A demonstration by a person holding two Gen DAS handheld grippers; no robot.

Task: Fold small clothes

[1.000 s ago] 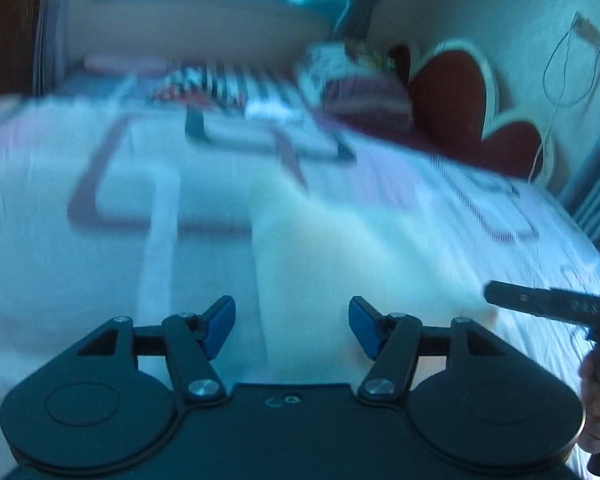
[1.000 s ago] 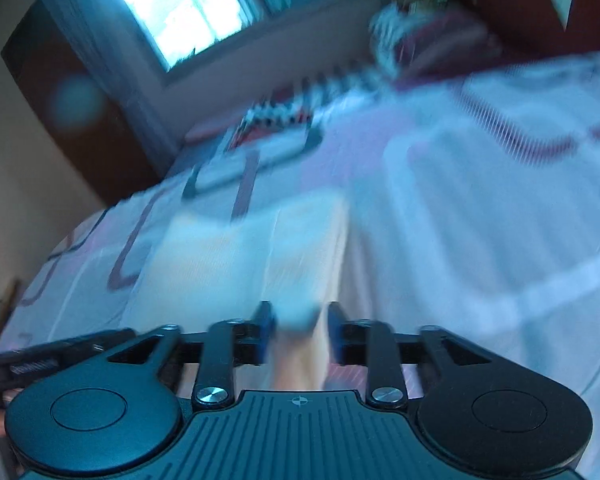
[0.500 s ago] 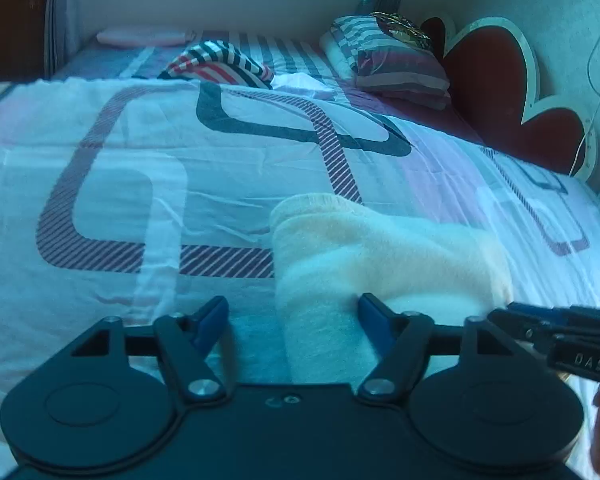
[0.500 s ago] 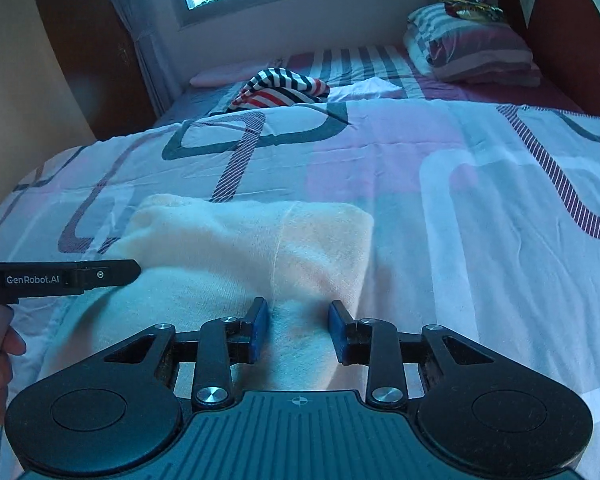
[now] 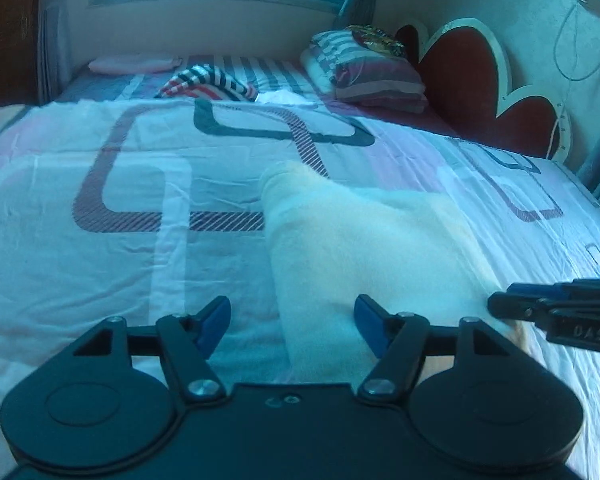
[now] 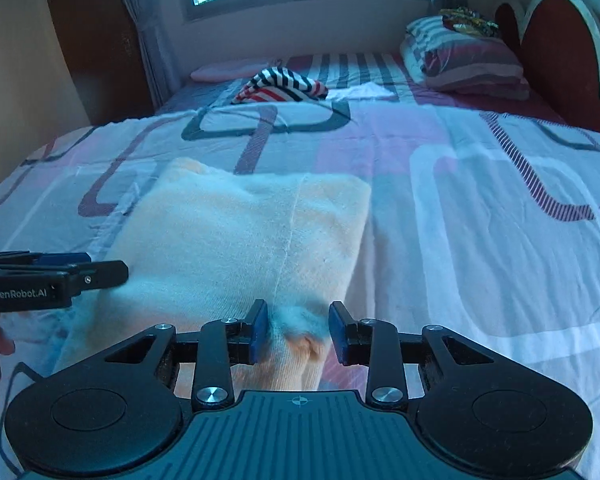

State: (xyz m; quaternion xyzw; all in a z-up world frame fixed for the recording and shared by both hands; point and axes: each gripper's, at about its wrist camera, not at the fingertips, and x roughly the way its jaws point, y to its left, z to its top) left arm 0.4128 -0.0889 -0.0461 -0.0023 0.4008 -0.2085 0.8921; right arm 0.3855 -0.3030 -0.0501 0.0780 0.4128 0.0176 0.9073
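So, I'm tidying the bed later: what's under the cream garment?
The cream garment lies on the patterned bedsheet, which shows all around it. Whatever sits directly beneath is covered, as is anything between its folded layers.

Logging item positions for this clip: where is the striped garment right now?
The striped garment lies at the bed's far end under the window, between a pink pillow on its left and stacked pillows on its right.

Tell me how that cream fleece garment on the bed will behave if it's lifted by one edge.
The cream garment will probably droop and unfold, since it lies in soft, rounded folds. Its fuzzy, thick-looking pile suggests that the pads will hold it without slipping. It looks light, and the bedsheet under it barely sinks.
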